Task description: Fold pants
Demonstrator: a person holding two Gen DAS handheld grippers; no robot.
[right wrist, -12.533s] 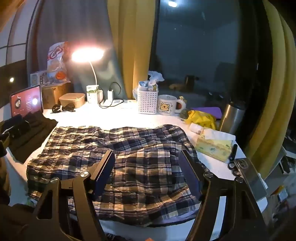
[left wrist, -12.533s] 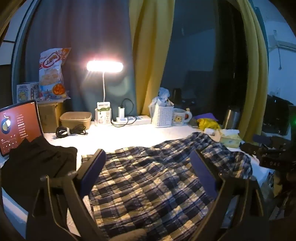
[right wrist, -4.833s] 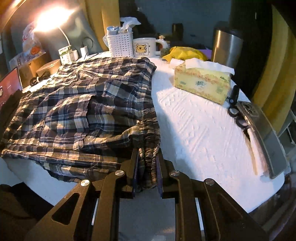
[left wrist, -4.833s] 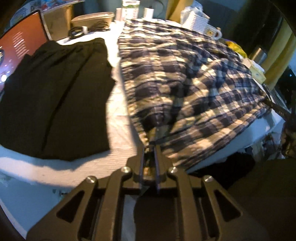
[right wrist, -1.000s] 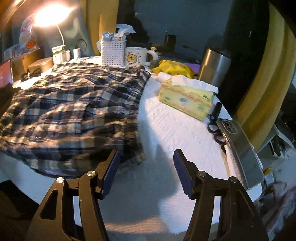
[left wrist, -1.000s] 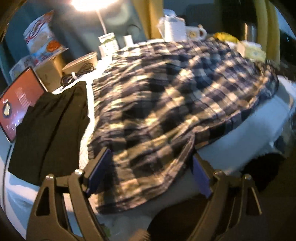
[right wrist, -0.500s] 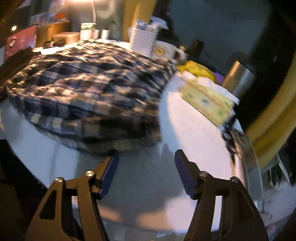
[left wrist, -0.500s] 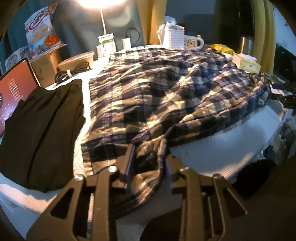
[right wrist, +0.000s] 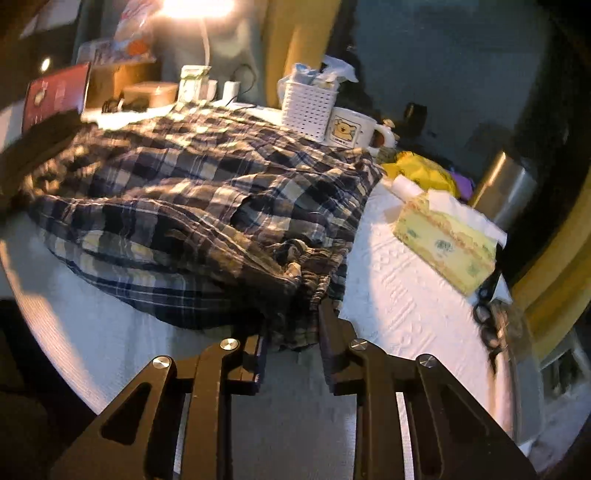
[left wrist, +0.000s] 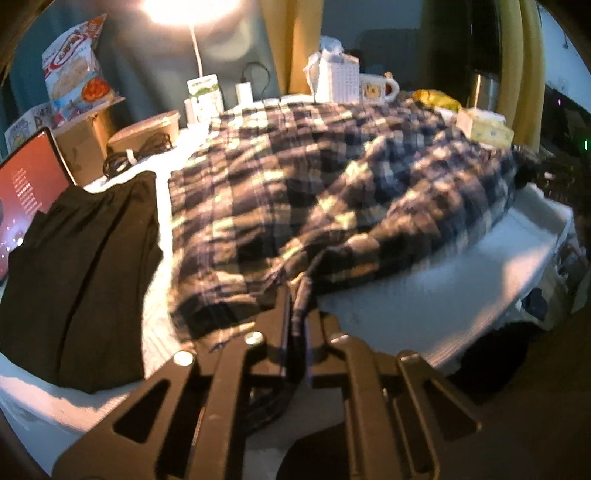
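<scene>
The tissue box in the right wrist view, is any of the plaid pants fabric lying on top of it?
No. The tissue box sits on bare white table cover, apart from the edge of the plaid pants.

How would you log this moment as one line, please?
left gripper: shut on plaid pants | right gripper: jaws closing, pants edge between | fold: not begun

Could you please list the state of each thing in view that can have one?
Left gripper: shut on the plaid pants' near edge.
Right gripper: closing, bunched waistband between its jaws.
Plaid pants: spread out, rumpled.
Black garment: folded flat.
Lamp: on.
Laptop: screen lit.
</scene>
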